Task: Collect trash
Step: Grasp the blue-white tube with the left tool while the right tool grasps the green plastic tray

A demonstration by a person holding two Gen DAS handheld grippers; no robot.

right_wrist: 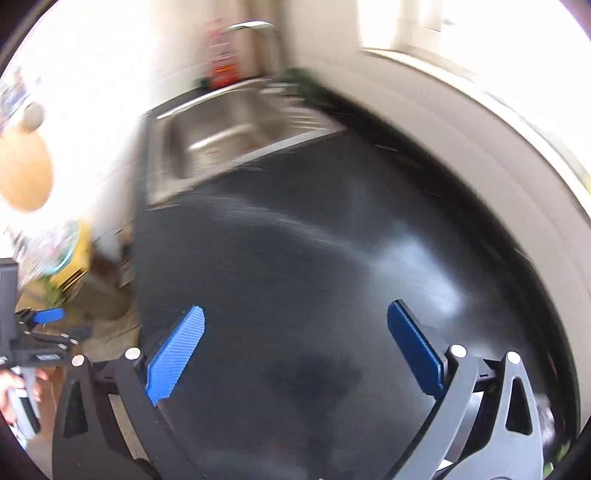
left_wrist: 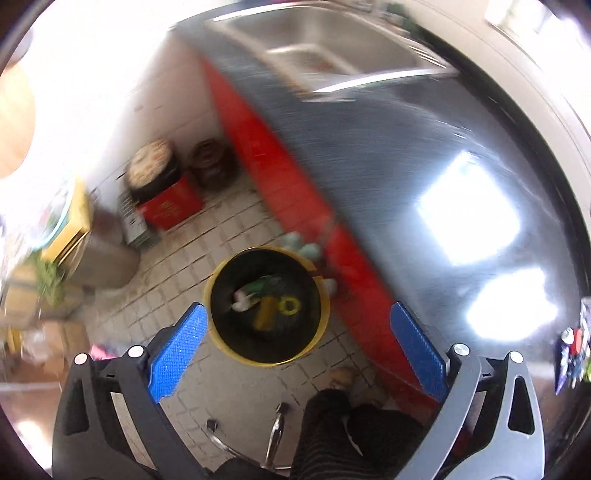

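In the left wrist view a yellow-rimmed bin [left_wrist: 216,291] with a black liner stands on the tiled floor beside the red counter front. Inside lie white, green and yellow scraps of trash [left_wrist: 269,301]. My left gripper [left_wrist: 295,314] is open and empty, high above the bin. My right gripper [right_wrist: 295,317] is open and empty over the dark countertop [right_wrist: 295,240]. The left gripper also shows at the left edge of the right wrist view [right_wrist: 44,321]. Both views are blurred by motion.
A steel sink [left_wrist: 314,40] is set in the dark countertop, also in the right wrist view [right_wrist: 229,125], with a tap [right_wrist: 251,27] behind it. A red box [left_wrist: 170,203], pots and a grey bin [left_wrist: 107,251] stand on the floor. A colourful packet [left_wrist: 570,354] lies on the counter's right.
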